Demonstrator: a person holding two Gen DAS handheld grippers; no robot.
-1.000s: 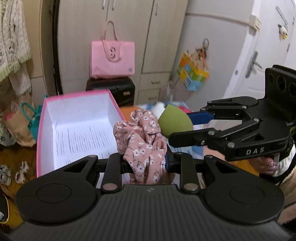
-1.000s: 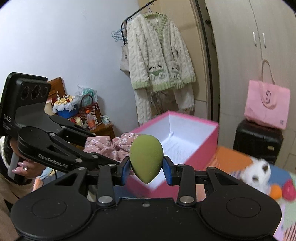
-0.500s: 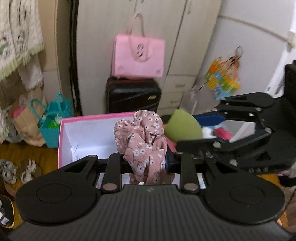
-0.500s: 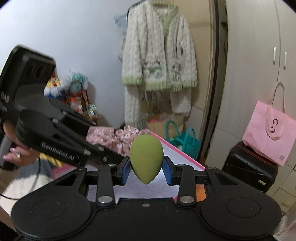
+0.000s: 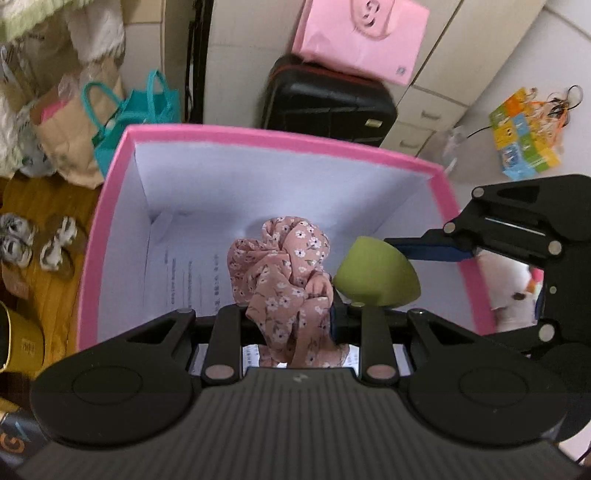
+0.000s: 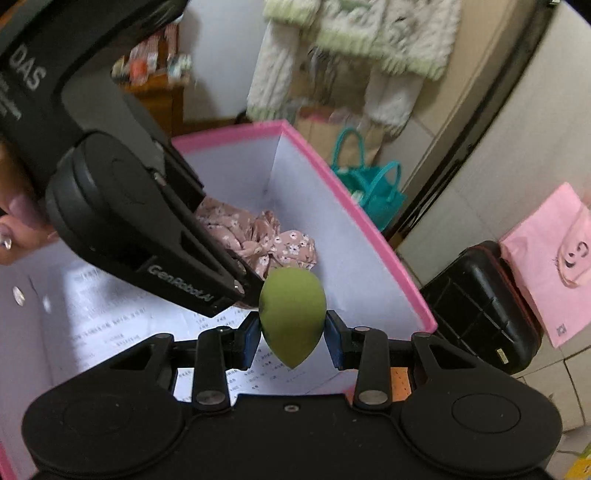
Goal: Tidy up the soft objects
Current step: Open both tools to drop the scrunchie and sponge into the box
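Observation:
My left gripper (image 5: 291,317) is shut on a pink floral scrunchie (image 5: 284,273), which hangs over the inside of a pink box (image 5: 280,142) with white walls. The right gripper (image 6: 293,332) is shut on a green egg-shaped sponge (image 6: 291,314), also above the box (image 6: 369,229). In the left wrist view the sponge (image 5: 373,277) sits just right of the scrunchie, held by the right gripper (image 5: 406,258) coming in from the right. In the right wrist view the left gripper (image 6: 255,284) reaches in from the upper left, its tips close to the sponge, with the scrunchie (image 6: 258,236) behind.
Printed paper (image 5: 184,273) lines the box floor. Behind the box stand a black suitcase (image 5: 328,99) with a pink bag (image 5: 362,33) on it, a teal bag (image 5: 136,110) and a brown paper bag (image 5: 70,133). Slippers (image 5: 33,243) lie on the yellow floor at left.
Both grippers have moved over the pink box and tilted downward, so the views now look into it. Each still grips its object, and the two have stayed side by side.

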